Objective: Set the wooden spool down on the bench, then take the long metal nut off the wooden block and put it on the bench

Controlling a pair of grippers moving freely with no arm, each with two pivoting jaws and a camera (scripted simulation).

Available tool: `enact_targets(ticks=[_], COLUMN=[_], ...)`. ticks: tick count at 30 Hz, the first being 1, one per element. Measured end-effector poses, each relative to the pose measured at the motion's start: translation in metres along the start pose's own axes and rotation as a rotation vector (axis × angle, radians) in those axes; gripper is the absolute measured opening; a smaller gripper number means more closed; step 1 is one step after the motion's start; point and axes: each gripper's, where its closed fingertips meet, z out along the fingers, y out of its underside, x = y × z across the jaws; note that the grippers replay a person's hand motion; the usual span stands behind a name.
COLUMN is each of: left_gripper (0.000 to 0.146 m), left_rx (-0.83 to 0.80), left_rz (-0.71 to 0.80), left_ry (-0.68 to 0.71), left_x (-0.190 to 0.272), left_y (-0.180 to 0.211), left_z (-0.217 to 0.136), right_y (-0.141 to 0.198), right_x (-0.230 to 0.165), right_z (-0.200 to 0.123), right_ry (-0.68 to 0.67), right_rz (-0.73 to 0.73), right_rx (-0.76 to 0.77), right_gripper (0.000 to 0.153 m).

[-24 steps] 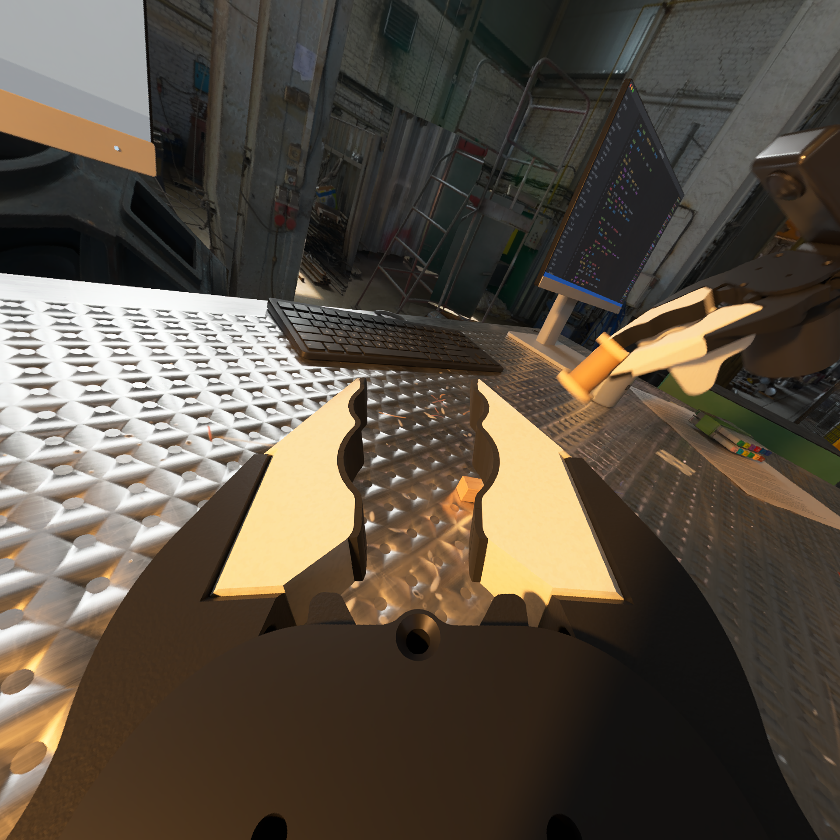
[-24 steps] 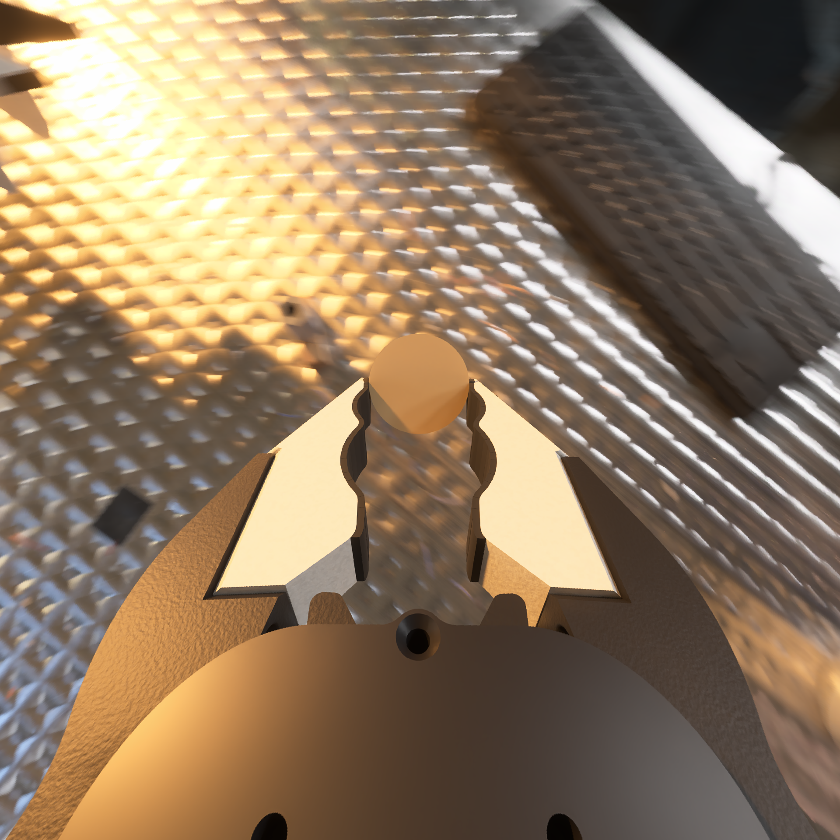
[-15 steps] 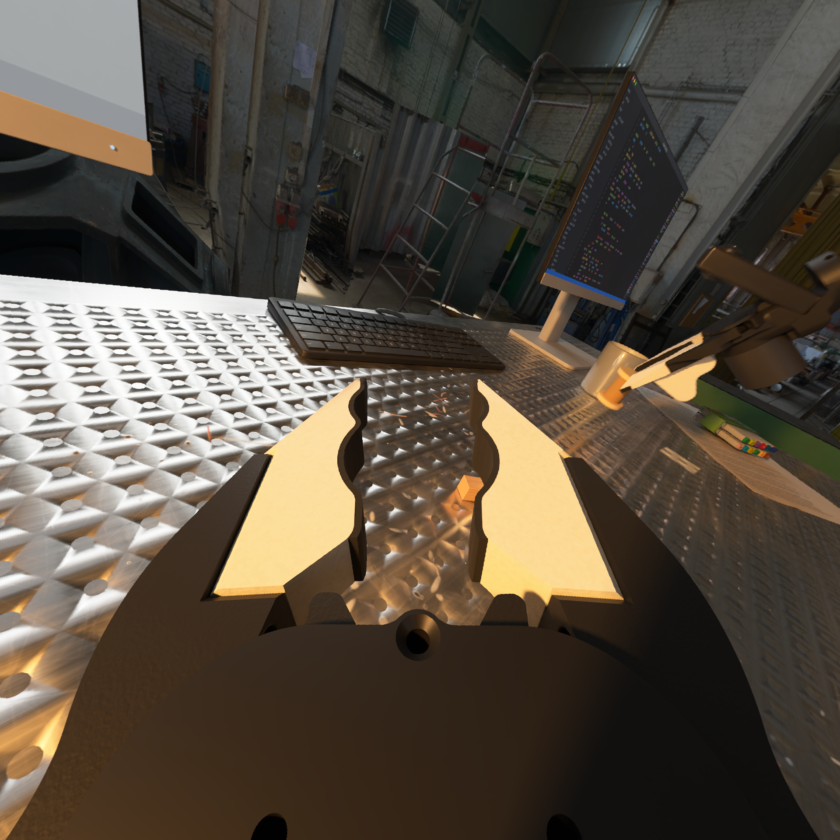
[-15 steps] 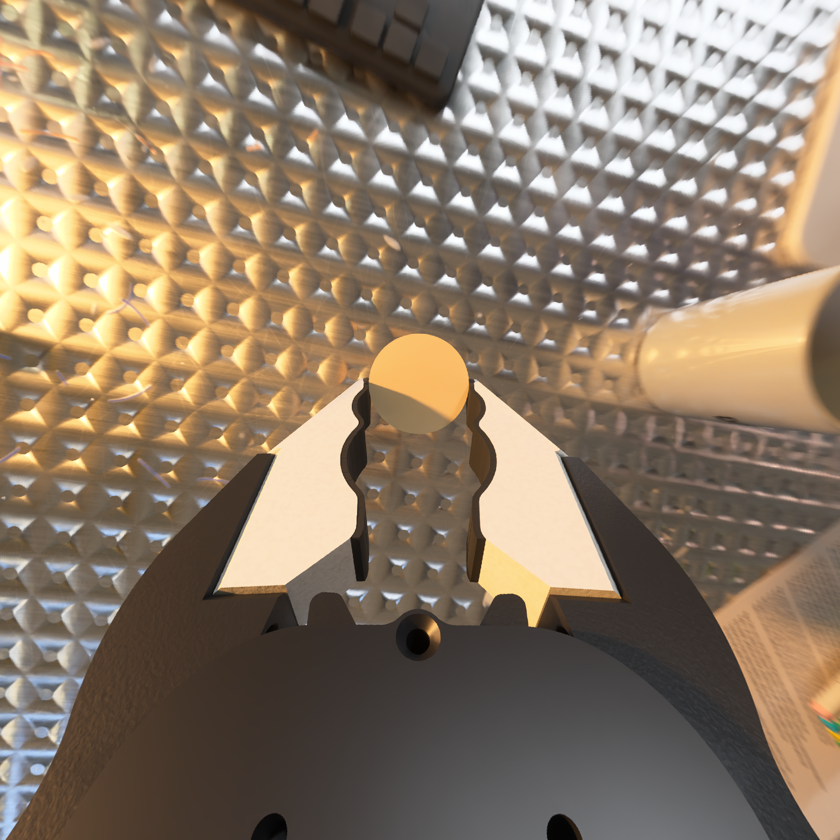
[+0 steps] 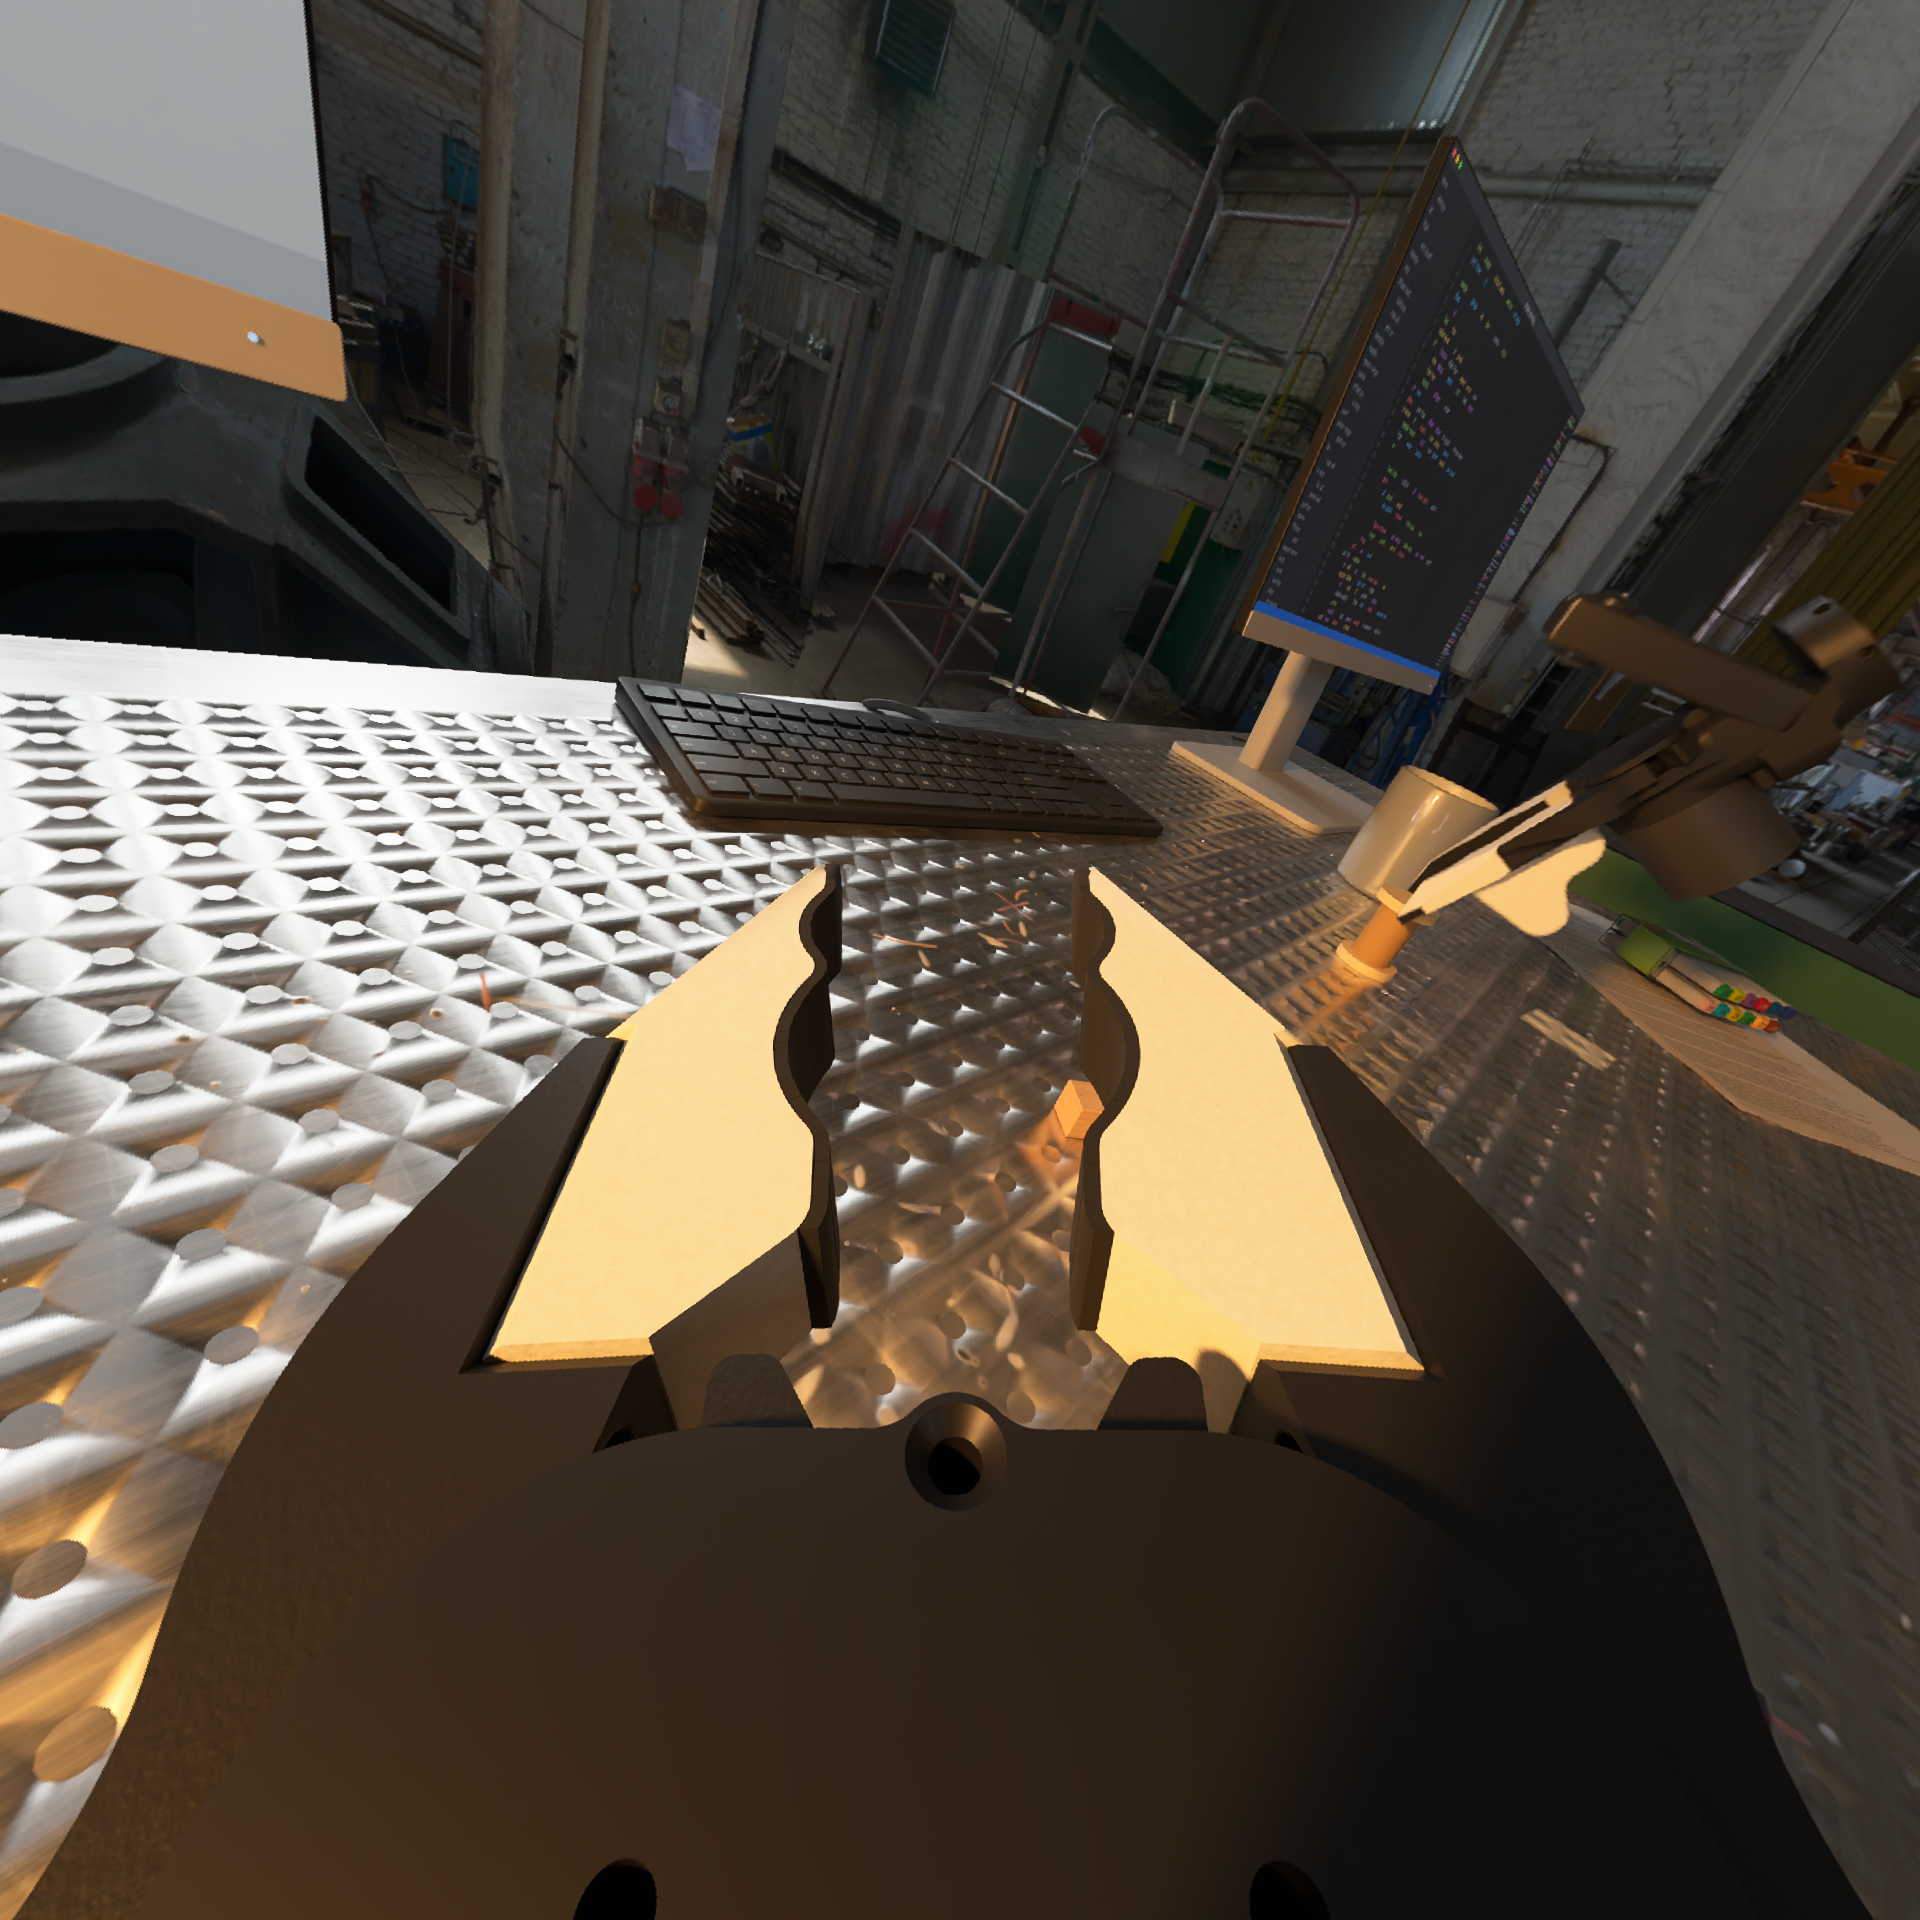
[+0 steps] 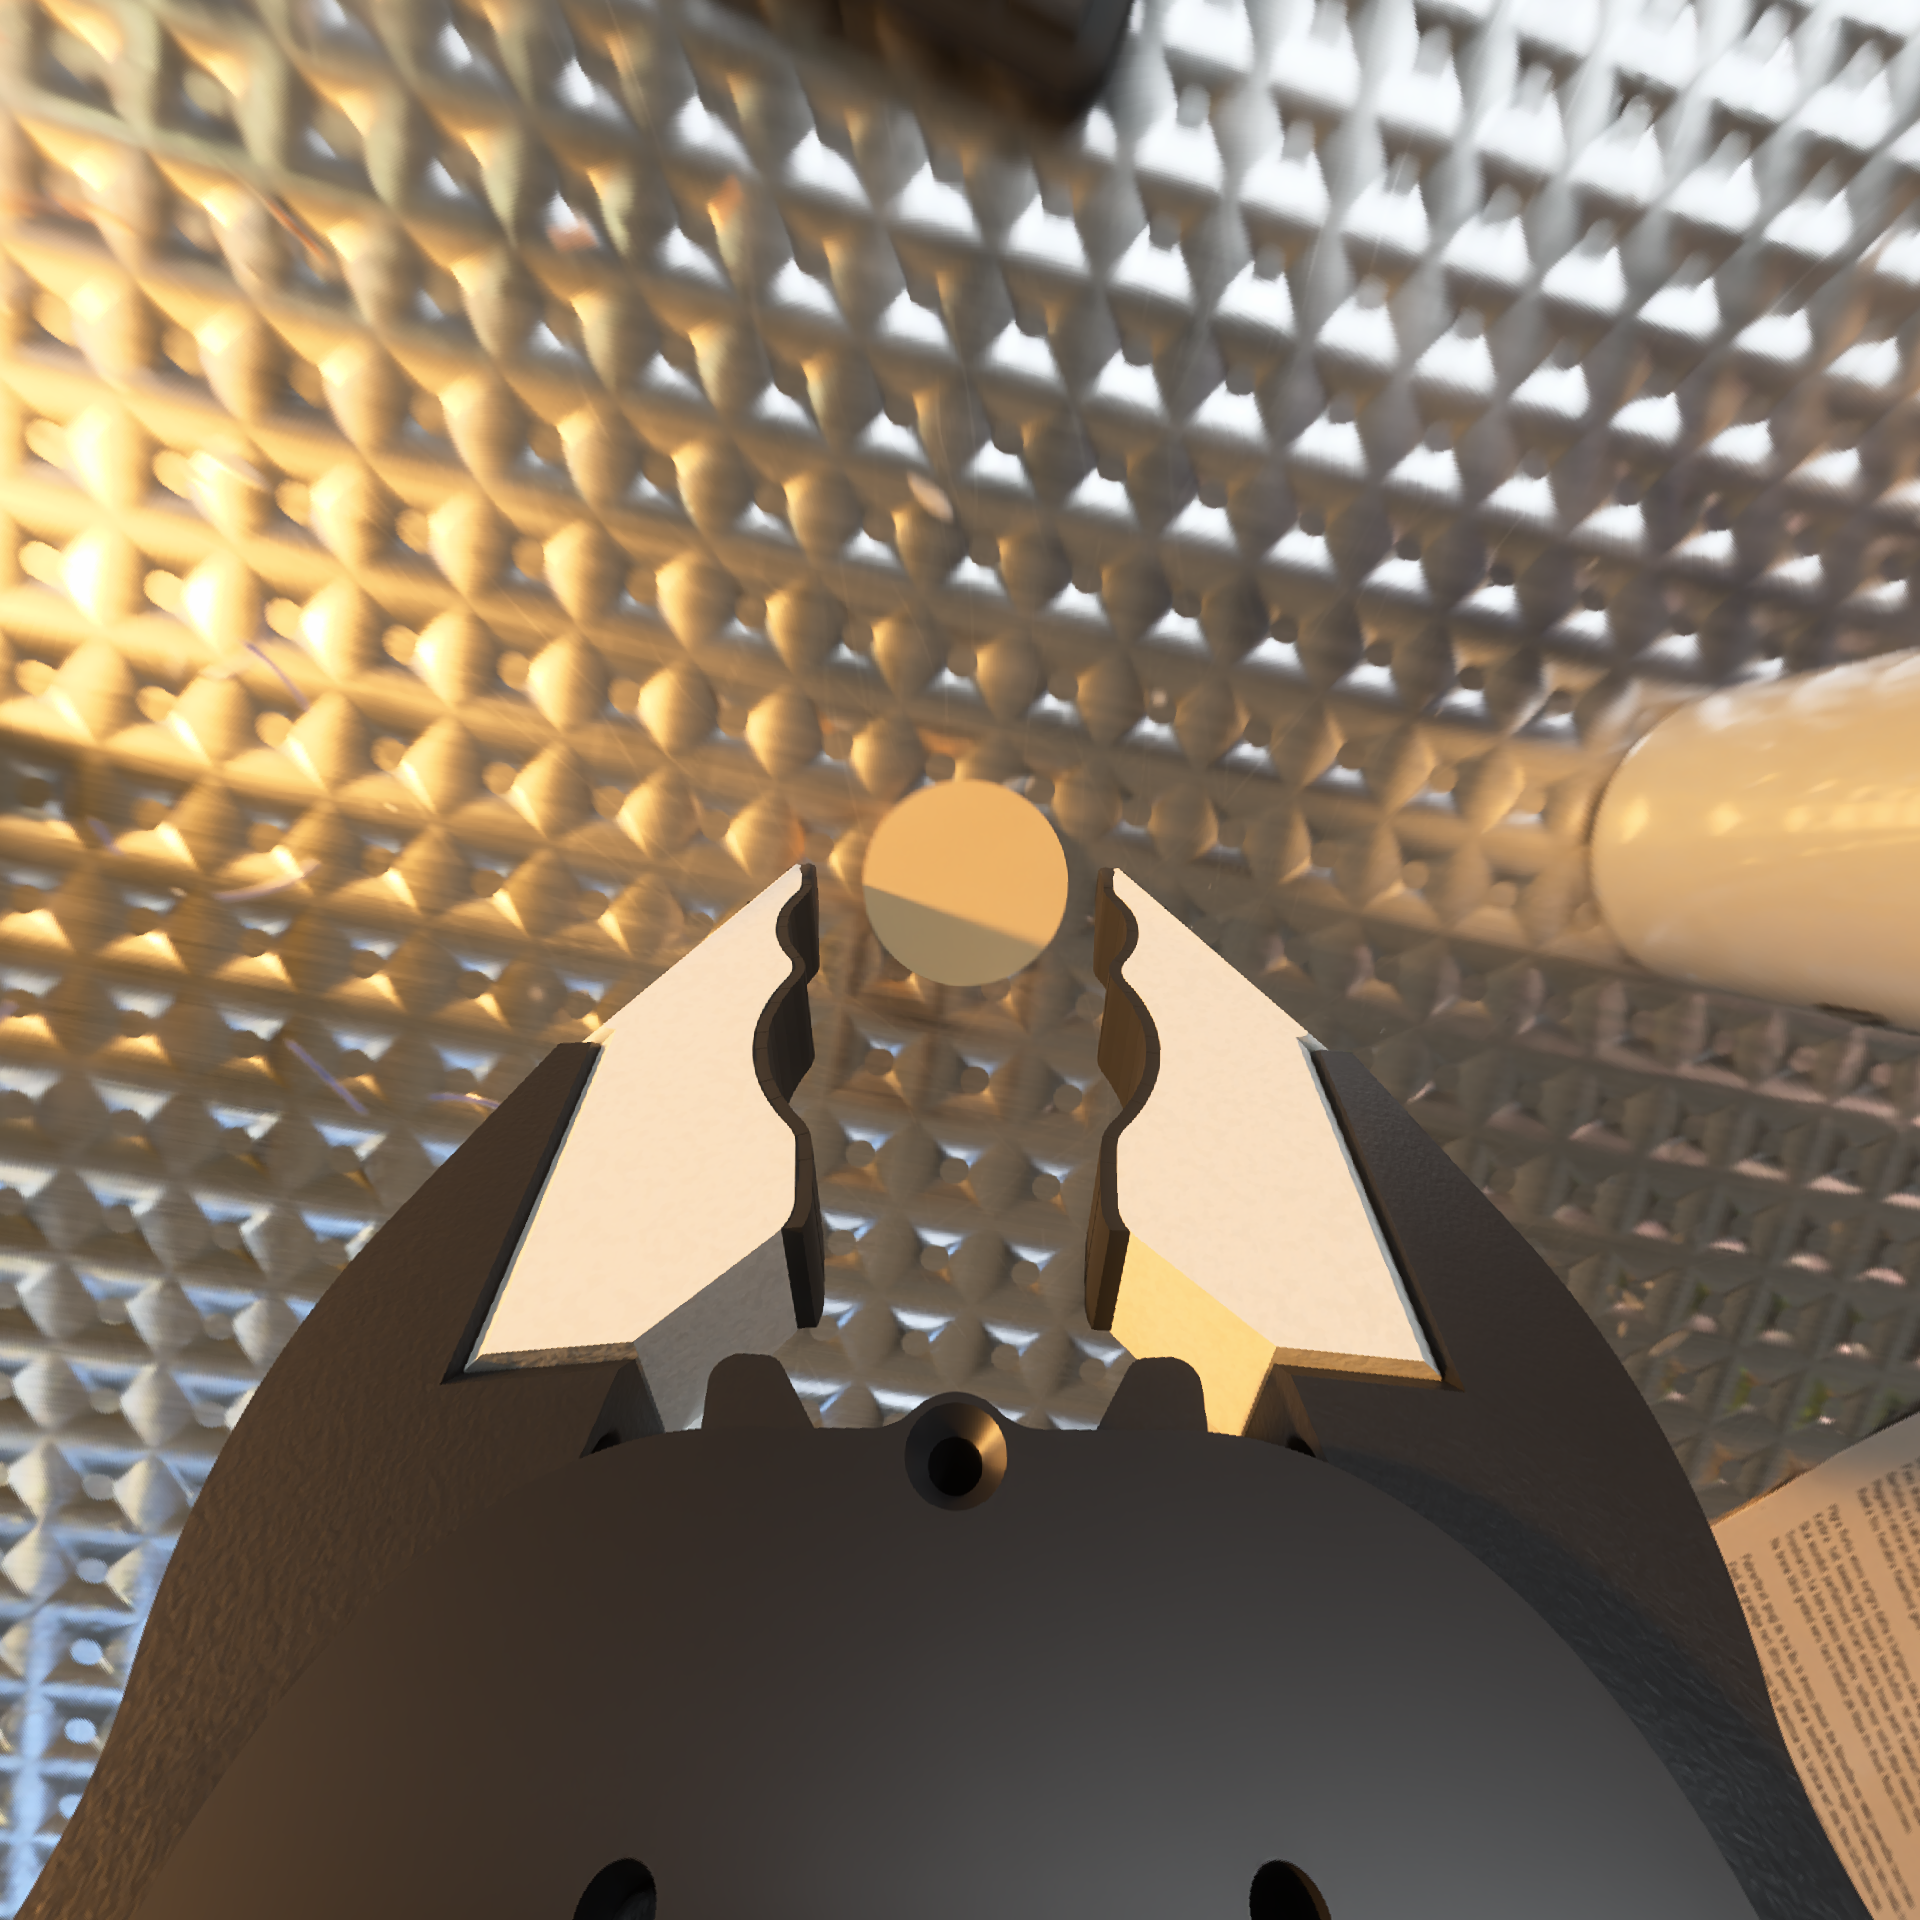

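The right claw (image 6: 958,883) points straight down at the embossed metal bench (image 6: 436,582). The wooden spool (image 6: 964,881) stands upright on the bench under its tips, showing its round top face. A narrow gap shows on each side between the spool and the fingertips (image 6: 800,894), so the jaws stand parted and touch nothing. In the left wrist view the same claw (image 5: 1455,883) hangs at the far right with the spool (image 5: 1377,940) on end beneath it, base on the bench (image 5: 312,935).

A white mug (image 5: 1413,831) stands just behind the spool; from this angle its inside cannot be seen. In the right wrist view the mug (image 6: 1766,831) lies at the right edge, near the spool but apart from it.

The left claw (image 5: 956,894) hovers low over the bench, jaws apart and empty. A small wooden block (image 5: 1075,1107) sits on the bench between its fingers, partly hidden by the right one; the long metal nut cannot be made out.

Farther back lie a black keyboard (image 5: 873,769) and a monitor (image 5: 1423,416) on a white stand. At the right lie printed sheets (image 5: 1714,1070) and coloured markers (image 5: 1745,1013).
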Motion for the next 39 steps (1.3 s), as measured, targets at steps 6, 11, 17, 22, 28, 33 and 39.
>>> enact_targets(ticks=[6, 11, 17, 22, 28, 33, 39], left_gripper=[0.044, 0.044, 0.044, 0.044, 0.044, 0.044, 0.044], left_rx=[0.0, -0.001, 0.0, 0.0, 0.0, 0.0, 0.0], left_rz=[-0.013, -0.004, -0.011, -0.011, -0.002, 0.002, -0.005], left_ry=[-0.001, 0.0, 0.009, 0.012, 0.013, 0.01, 0.007], left_x=[-0.001, 0.0, 0.001, 0.001, 0.003, 0.002, 0.001], left_y=[0.0, 0.0, 0.0, 0.0, 0.0, 0.0, 0.0], left_z=[0.0, 0.0, -0.001, -0.002, -0.002, -0.003, -0.003], right_y=[-0.06, -0.079, -0.062, -0.056, -0.064, -0.105, -0.054], right_x=[-0.074, -0.218, -0.303, -0.312, -0.313, -0.184, 0.004], right_z=[-0.055, -0.067, -0.011, 0.022, 0.008, -0.061, -0.077], right_ry=[-0.109, -0.419, -0.461, -0.376, -0.438, -0.091, 0.163], right_rz=[-0.146, -0.399, -0.593, -0.639, -0.637, -0.471, -0.04], right_rx=[0.286, 0.377, 0.196, 0.087, 0.16, 0.348, 0.258], right_gripper=[0.048, 0.047, 0.052, 0.043, 0.02, 0.02, 0.02])
